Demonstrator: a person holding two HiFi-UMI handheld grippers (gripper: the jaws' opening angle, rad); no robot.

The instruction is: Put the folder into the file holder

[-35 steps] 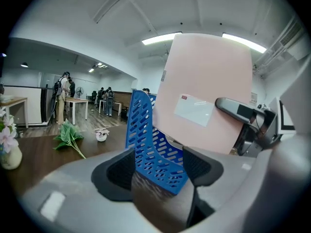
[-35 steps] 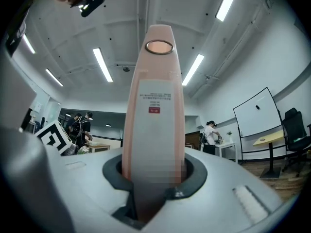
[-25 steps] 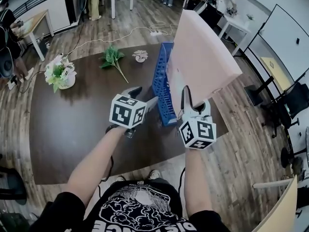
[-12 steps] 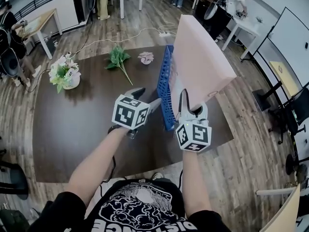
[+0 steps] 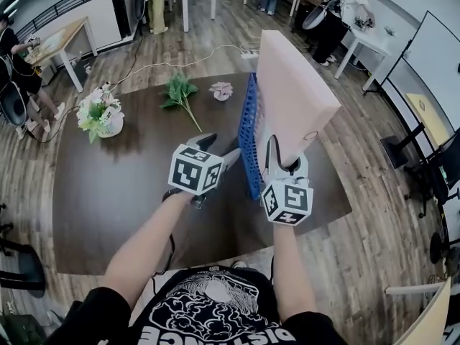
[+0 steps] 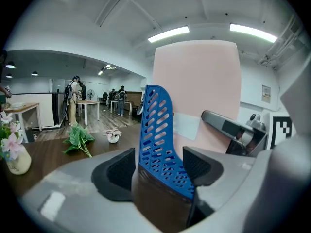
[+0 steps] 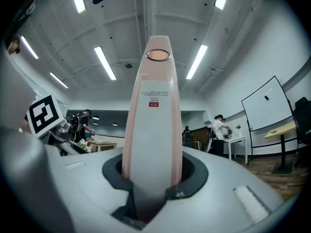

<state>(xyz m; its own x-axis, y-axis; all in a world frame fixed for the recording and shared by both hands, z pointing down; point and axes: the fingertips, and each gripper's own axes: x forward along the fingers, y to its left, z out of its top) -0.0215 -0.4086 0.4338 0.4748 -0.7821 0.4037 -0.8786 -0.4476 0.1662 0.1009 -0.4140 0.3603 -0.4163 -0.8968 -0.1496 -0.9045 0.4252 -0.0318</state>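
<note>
A tall pink folder (image 5: pixel 291 92) stands nearly upright just right of the blue perforated file holder (image 5: pixel 248 146), its lower part close against the holder's right side. My right gripper (image 5: pixel 285 165) is shut on the folder's near lower spine. In the right gripper view the spine (image 7: pixel 151 130) rises straight up between the pads of my right gripper (image 7: pixel 151 174). My left gripper (image 5: pixel 224 148) is at the holder's near left end. In the left gripper view a blue wall (image 6: pixel 155 144) fills the gap in my left gripper (image 6: pixel 158 171), touching both pads, with the folder (image 6: pixel 199 91) behind.
On the dark brown table (image 5: pixel 129 192) stand a white flower pot (image 5: pixel 100 117) at the far left, a green sprig (image 5: pixel 180 92) and a small pale flower (image 5: pixel 221 90) behind the holder. The table's right edge lies just past the folder. People work at desks at the back of the room.
My right gripper has sunk a little with the folder, which now stands more upright and closer to the holder. The left gripper has stayed on the holder.
</note>
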